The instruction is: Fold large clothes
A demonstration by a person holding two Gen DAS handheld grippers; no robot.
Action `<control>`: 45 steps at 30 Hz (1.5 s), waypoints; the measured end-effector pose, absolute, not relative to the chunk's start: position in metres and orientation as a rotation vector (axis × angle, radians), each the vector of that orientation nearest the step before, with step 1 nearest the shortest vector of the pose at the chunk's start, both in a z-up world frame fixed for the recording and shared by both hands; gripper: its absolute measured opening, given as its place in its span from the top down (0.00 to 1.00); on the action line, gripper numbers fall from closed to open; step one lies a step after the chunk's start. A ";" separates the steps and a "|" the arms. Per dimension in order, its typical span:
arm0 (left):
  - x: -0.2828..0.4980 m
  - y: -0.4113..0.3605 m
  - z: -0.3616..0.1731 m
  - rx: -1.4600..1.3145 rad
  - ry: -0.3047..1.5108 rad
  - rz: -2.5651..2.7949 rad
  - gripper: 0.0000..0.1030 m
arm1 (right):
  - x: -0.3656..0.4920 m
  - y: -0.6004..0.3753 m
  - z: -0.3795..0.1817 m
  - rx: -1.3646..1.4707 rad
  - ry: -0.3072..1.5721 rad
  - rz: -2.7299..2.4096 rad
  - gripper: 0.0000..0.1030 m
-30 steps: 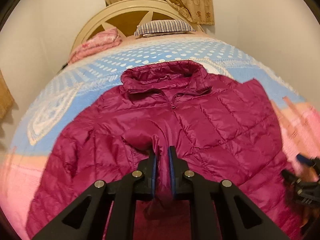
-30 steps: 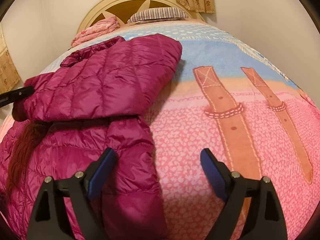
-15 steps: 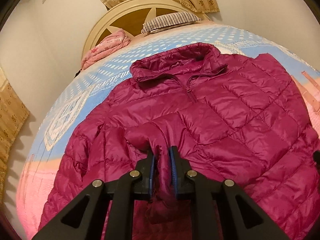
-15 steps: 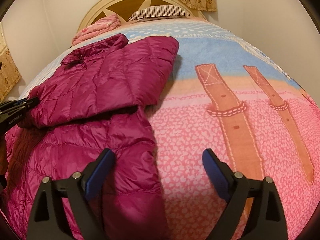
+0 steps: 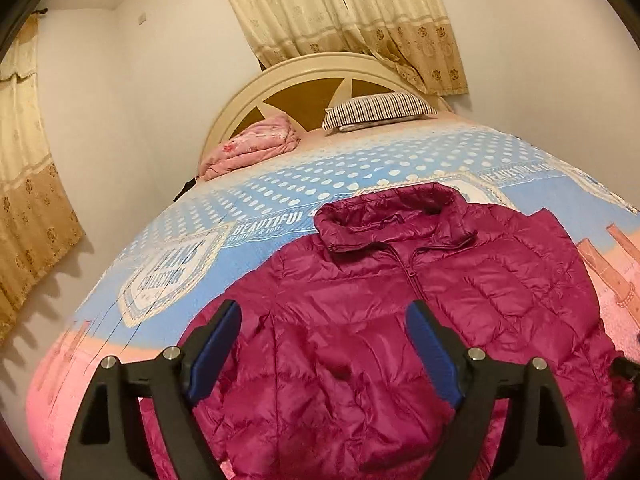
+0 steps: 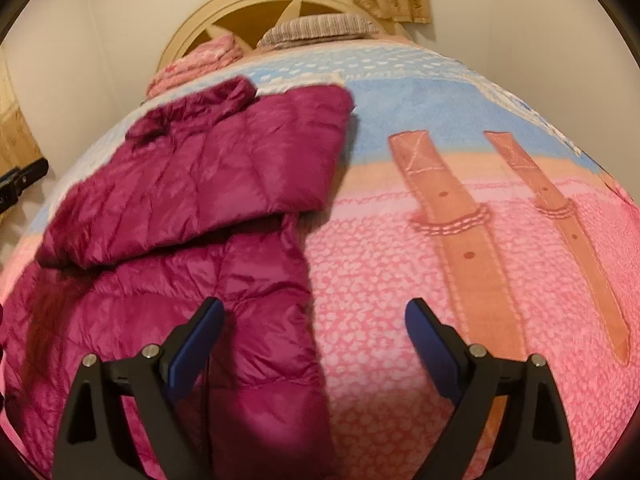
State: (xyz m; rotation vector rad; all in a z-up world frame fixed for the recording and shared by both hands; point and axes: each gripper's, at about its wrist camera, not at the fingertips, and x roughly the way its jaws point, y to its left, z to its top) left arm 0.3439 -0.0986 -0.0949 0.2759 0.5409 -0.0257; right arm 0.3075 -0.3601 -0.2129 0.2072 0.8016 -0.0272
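A magenta quilted puffer jacket (image 5: 400,320) lies front-up on the bed's blue-and-pink patterned blanket (image 5: 280,196), collar toward the cream arched headboard (image 5: 304,80). The left gripper (image 5: 324,344) hangs over the jacket with its blue-padded fingers (image 5: 216,344) opening, nothing pinched between them. The right gripper (image 6: 316,344) hovers at the jacket's edge, fingers spread and released, one over jacket fabric, the other over bare blanket. In the blurry right wrist view, a sleeve seems folded across the body. A striped pillow (image 5: 376,110) and a folded pink floral quilt (image 5: 252,146) sit by the headboard.
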 end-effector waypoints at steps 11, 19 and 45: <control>0.384 -0.104 -0.162 0.272 0.713 0.030 0.17 | 0.373 -0.346 -0.206 -0.054 0.853 -0.188 0.15; 0.374 -0.089 -0.146 0.231 0.680 0.011 0.17 | 0.352 -0.429 -0.209 0.191 0.839 -0.353 0.21; 0.401 -0.097 -0.202 0.115 0.853 -0.043 0.12 | 0.439 -0.334 -0.218 0.077 0.836 0.034 0.49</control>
